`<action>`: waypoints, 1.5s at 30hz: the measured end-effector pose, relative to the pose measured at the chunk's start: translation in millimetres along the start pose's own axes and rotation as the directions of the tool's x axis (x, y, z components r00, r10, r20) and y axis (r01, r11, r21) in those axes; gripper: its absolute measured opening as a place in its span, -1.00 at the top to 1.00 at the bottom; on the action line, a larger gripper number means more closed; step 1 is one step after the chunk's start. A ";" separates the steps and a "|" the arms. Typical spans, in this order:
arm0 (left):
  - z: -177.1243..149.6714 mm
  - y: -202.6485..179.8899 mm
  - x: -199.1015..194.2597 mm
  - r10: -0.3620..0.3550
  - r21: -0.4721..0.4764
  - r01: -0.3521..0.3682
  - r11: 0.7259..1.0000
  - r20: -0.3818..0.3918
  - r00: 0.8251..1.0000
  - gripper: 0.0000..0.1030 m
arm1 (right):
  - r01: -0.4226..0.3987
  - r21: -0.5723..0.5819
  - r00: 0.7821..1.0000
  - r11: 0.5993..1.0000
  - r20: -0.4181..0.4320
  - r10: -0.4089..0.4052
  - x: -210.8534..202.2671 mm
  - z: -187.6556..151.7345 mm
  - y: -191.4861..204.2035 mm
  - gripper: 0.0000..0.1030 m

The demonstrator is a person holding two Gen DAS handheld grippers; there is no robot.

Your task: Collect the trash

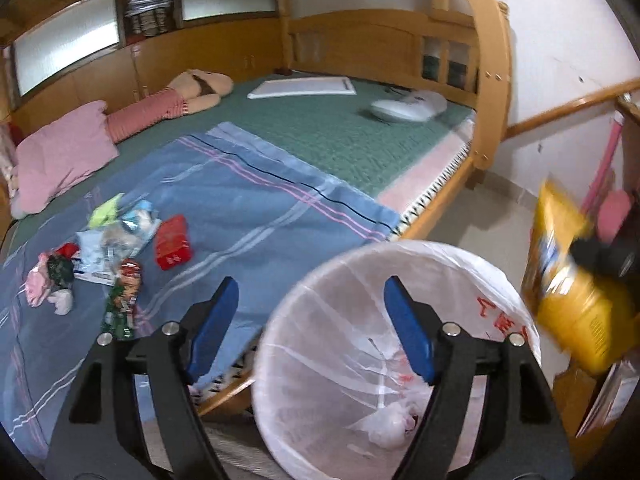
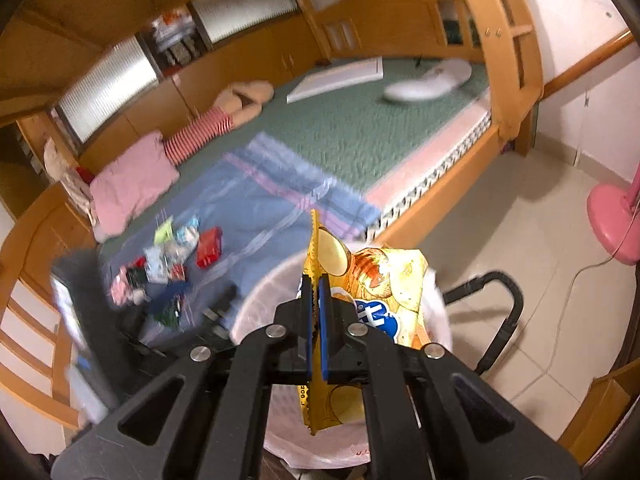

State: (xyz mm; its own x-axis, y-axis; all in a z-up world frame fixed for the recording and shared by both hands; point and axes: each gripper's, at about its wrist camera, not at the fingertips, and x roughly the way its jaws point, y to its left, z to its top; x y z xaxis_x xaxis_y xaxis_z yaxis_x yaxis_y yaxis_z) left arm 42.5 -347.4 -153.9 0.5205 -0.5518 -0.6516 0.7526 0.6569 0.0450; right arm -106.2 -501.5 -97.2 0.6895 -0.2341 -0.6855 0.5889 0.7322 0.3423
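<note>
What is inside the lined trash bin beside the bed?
The trash bin holds crumpled clear plastic at the bottom, with reddish scraps by it. The left gripper's finger covers part of the inside, so anything there is hidden.

Chip bag [image 2: 384, 280]: yellow with a blue logo patch and tan chip pictures. Bin liner [image 1: 344, 320]: translucent white with red lettering. Blanket [image 1: 248, 200]: blue, crossed by pink and white stripes. Bedcover [image 1: 320, 128]: green, quilted texture. Pillow [image 1: 60, 152]: pink. Small box [image 1: 173, 242]: red. Fingers [image 1: 214, 332]: blue pads on black arms. Fan base [image 2: 612, 224]: pink.
</note>
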 end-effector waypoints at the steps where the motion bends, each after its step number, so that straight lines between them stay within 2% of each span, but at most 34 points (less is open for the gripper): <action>1: 2.2 6.8 -3.9 0.010 -0.011 -0.010 1.000 0.010 1.000 -0.48 | 0.006 -0.006 1.000 1.000 -0.021 -0.006 8.2 -3.0 1.7 0.90; 3: 7.2 21.6 -11.6 0.033 -0.039 -0.032 0.999 0.029 0.999 -0.50 | 0.020 -0.019 0.998 1.000 -0.066 -0.021 22.2 -9.1 5.2 0.75; 5: 11.4 39.6 -20.1 0.051 -0.080 -0.048 0.996 0.046 0.998 -0.52 | 0.028 -0.023 0.994 0.999 -0.107 -0.030 36.3 -14.3 6.9 0.23; 7: 15.1 59.2 -28.3 0.076 -0.120 -0.068 0.990 0.057 0.995 -0.52 | 0.028 -0.026 0.991 0.999 -0.133 -0.031 44.6 -18.7 8.2 -0.16; 8: 16.2 71.6 -34.0 0.091 -0.144 -0.081 0.986 0.067 0.994 -0.52 | 0.026 -0.026 0.991 0.999 -0.133 -0.030 46.8 -20.5 9.1 -0.18; 13: 11.6 128.4 -59.7 0.201 -0.224 -0.176 0.958 0.093 0.975 -0.58 | 0.010 -0.062 0.990 0.998 -0.140 -0.018 56.7 -17.8 29.9 -0.19; 16: -2.6 173.0 -76.4 0.300 -0.286 -0.266 0.921 0.080 0.951 -0.61 | -0.063 -0.154 0.985 0.986 -0.168 0.037 75.7 -17.3 71.8 -0.19; 18: -16.2 206.4 -87.9 0.367 -0.329 -0.332 0.884 0.050 0.929 -0.62 | -0.114 -0.196 0.977 0.974 -0.202 0.073 93.5 -18.8 97.6 -0.19; 21: -36.8 244.1 -102.7 0.444 -0.385 -0.408 0.828 0.006 0.896 -0.62 | -0.208 -0.263 0.952 0.942 -0.277 0.133 131.6 -25.4 150.4 -0.19; 24: -56.0 278.3 -113.7 0.495 -0.431 -0.464 0.774 -0.046 0.868 -0.62 | -0.307 -0.295 0.911 0.905 -0.365 0.191 171.8 -32.9 201.0 -0.19; 26: -67.5 295.7 -121.4 0.521 -0.455 -0.492 0.742 -0.069 0.851 -0.62 | -0.337 -0.300 0.893 0.892 -0.403 0.202 192.1 -35.2 222.4 -0.19; 33: -98.7 342.3 -142.4 0.577 -0.506 -0.551 0.663 -0.123 0.807 -0.62 | -0.346 -0.341 0.852 0.874 -0.505 0.140 269.2 -45.3 293.3 -0.20; 36: -108.7 357.8 -147.3 0.587 -0.532 -0.558 0.636 -0.135 0.798 -0.62 | -0.330 -0.372 0.829 0.868 -0.553 0.079 298.0 -56.4 318.0 -0.20; 39: -115.7 368.5 -145.8 0.594 -0.546 -0.567 0.616 -0.151 0.791 -0.62 | -0.279 -0.424 0.828 0.862 -0.560 -0.007 317.3 -64.3 332.9 -0.19; 40: -117.6 371.4 -145.5 0.592 -0.550 -0.568 0.613 -0.156 0.790 -0.62 | -0.264 -0.434 0.824 0.862 -0.566 -0.033 323.7 -66.6 335.4 -0.15; 41: -120.3 374.4 -144.8 0.591 -0.553 -0.568 0.609 -0.162 0.791 -0.62 | -0.245 -0.443 0.814 0.862 -0.577 -0.065 330.6 -70.2 336.5 0.25; 42: -121.6 376.3 -144.2 0.591 -0.554 -0.570 0.606 -0.166 0.790 -0.62 | -0.227 -0.448 0.808 0.865 -0.582 -0.089 335.6 -73.0 336.4 0.53; 43: -122.7 377.5 -144.1 0.591 -0.555 -0.571 0.605 -0.167 0.789 -0.62 | -0.210 -0.443 0.798 0.872 -0.593 -0.109 340.1 -75.3 334.4 0.65; 44: -124.0 379.4 -143.4 0.590 -0.556 -0.570 0.605 -0.169 0.790 -0.62 | -0.207 -0.425 0.795 0.881 -0.598 -0.101 340.4 -74.4 331.7 0.67; 45: -124.5 379.6 -142.8 0.589 -0.556 -0.570 0.605 -0.170 0.790 -0.62 | -0.207 -0.413 0.801 0.887 -0.592 -0.089 337.4 -71.9 329.6 0.72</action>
State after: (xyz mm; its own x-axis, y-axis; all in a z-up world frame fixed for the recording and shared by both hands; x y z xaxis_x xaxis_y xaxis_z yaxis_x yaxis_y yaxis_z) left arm 203.6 44.8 -138.1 0.7858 0.0380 -0.6173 -0.0658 0.9976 -0.0225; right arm 290.2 -293.2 -261.8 0.2504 0.1256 -0.9600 0.2055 0.9621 0.1795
